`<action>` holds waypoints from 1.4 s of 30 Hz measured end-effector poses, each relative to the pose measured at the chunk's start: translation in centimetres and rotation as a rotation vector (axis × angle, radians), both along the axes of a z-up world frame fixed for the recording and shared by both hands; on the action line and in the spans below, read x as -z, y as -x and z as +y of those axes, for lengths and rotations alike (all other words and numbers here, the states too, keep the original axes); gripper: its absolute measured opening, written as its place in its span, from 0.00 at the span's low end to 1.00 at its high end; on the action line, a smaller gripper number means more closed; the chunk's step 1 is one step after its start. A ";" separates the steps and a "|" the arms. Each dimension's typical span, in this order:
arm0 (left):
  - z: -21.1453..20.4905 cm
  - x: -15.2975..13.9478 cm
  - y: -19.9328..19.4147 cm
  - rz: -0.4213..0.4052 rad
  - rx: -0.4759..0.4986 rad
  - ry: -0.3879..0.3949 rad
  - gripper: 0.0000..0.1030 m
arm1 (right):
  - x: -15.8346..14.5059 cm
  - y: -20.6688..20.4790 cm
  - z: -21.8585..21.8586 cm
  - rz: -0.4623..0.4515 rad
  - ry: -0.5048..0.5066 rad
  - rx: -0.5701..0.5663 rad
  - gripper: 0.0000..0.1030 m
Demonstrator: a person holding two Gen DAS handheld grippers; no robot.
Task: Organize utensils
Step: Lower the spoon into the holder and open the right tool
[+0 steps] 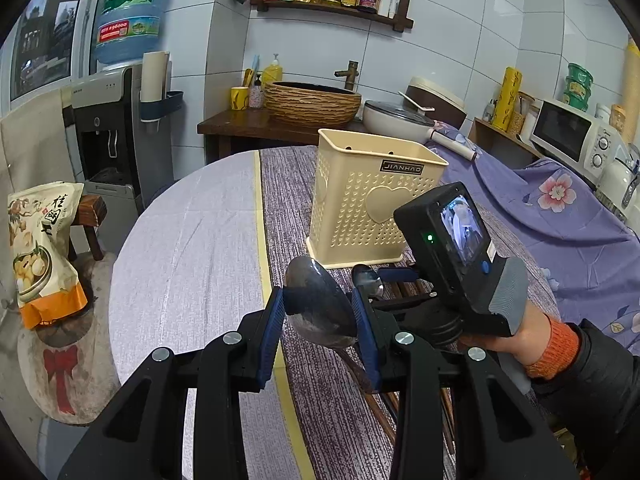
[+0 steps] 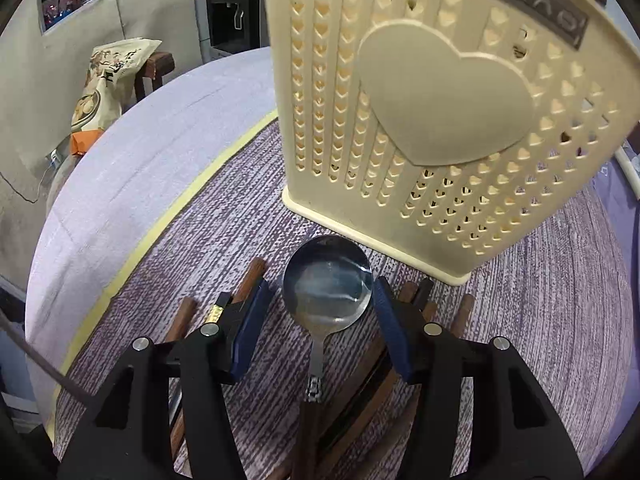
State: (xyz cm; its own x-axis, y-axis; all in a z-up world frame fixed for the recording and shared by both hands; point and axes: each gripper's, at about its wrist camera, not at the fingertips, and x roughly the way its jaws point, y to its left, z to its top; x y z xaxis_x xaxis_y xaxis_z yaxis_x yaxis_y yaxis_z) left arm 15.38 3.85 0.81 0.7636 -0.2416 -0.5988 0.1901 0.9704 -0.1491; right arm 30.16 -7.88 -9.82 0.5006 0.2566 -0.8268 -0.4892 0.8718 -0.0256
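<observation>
A cream perforated utensil holder (image 1: 372,200) (image 2: 420,120) with a heart on its side stands upright on the purple striped mat (image 1: 320,380). My left gripper (image 1: 320,320) is shut on the bowl of a metal spoon (image 1: 316,300), whose wooden handle runs back underneath. In front of the holder lies a second metal spoon (image 2: 328,280) (image 1: 366,280) with a wooden handle. My right gripper (image 2: 320,312) (image 1: 376,284) is open and points down over it, with the bowl between the blue pads (image 2: 252,320). Several wooden chopsticks (image 2: 250,280) lie under and beside the right gripper.
The round table (image 1: 180,260) has a grey cloth with a yellow stripe. A snack bag (image 1: 40,248) sits on a stool at the left, near a water dispenser (image 1: 116,128). At the right is a counter under purple floral cloth (image 1: 560,208) with a pan and a microwave (image 1: 572,136).
</observation>
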 end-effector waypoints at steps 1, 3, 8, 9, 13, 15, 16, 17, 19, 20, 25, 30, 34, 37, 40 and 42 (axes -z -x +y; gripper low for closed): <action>0.0 0.0 0.0 0.000 -0.001 0.000 0.33 | 0.0 -0.2 -0.1 0.011 -0.014 0.004 0.52; 0.0 0.0 -0.1 0.001 -0.001 -0.001 0.33 | 0.0 -0.4 -0.3 0.012 -0.024 0.012 0.46; 0.0 0.0 -0.1 -0.001 -0.001 0.002 0.33 | -0.3 -0.2 -0.5 0.019 -0.037 0.019 0.46; 0.0 0.0 -0.1 -0.002 0.001 0.001 0.33 | -0.7 0.1 -0.7 0.008 -0.054 0.020 0.46; -0.2 -0.2 -0.2 -0.010 0.006 -0.006 0.32 | -3.0 1.8 -2.3 -0.036 -0.119 0.045 0.46; -0.4 -0.4 -0.2 -0.017 0.010 -0.009 0.32 | -4.6 2.9 -3.2 -0.066 -0.150 0.052 0.46; -0.5 -0.6 -0.2 -0.022 0.012 -0.010 0.32 | -5.5 3.6 -3.8 -0.083 -0.164 0.056 0.46; -0.6 -0.6 -0.2 -0.026 0.014 -0.011 0.32 | -6.2 4.1 -4.2 -0.095 -0.173 0.059 0.46; -0.9 -0.7 -0.2 -0.029 0.018 -0.012 0.32 | -7.5 5.3 -5.5 -0.121 -0.192 0.075 0.46; -1.0 -0.8 -0.3 -0.030 0.020 -0.013 0.32 | -8.1 5.8 -6.1 -0.128 -0.199 0.085 0.46; -1.7 -1.1 0.0 -0.039 0.032 -0.020 0.32 | -10.3 7.9 -8.5 -0.168 -0.238 0.115 0.46; -2.0 -2.0 0.2 -0.059 0.038 -0.031 0.32 | -12.0 9.6 -10.1 -0.210 -0.252 0.111 0.46; -2.2 -2.7 -0.1 -0.072 0.037 -0.036 0.32 | -12.8 10.1 -10.3 -0.227 -0.258 0.109 0.46; -2.2 -3.4 -0.4 -0.084 0.041 -0.039 0.32 | -13.4 10.2 -10.4 -0.231 -0.271 0.105 0.46; -2.5 -4.6 -0.7 -0.110 0.049 -0.042 0.32 | -14.5 10.1 -10.2 -0.253 -0.276 0.097 0.46; -2.5 -5.7 -1.0 -0.133 0.052 -0.040 0.32 | -15.5 10.0 -10.1 -0.274 -0.283 0.094 0.46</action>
